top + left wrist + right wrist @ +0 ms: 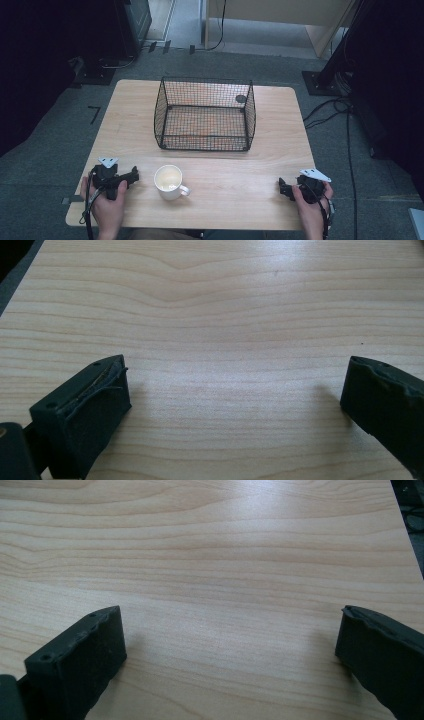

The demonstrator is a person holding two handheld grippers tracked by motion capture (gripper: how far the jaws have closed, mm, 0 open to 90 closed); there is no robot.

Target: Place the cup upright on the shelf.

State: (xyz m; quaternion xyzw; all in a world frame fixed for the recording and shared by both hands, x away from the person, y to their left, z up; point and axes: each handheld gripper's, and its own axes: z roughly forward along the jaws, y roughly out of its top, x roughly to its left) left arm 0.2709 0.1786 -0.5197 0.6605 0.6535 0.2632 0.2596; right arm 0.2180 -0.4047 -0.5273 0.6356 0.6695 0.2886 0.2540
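A white mug (170, 182) stands upright near the front of the wooden table (270, 125), handle pointing right. Behind it, at the table's middle, sits a black wire basket (205, 114) with nothing inside. My left gripper (134, 176) rests at the front left, just left of the mug, held by a hand. In the left gripper view its jaws stand wide apart over bare wood (230, 340), so my left gripper (235, 390) is open. My right gripper (282, 189) lies at the front right, well away from the mug. My right gripper (230, 635) is open too, nothing between its jaws.
A small dark round mark (241, 98) lies on the table behind the basket. Grey carpet floor surrounds the table, with cables (330, 112) and dark equipment stands at the right and left. A cable (89, 210) trails from the left gripper over the front edge.
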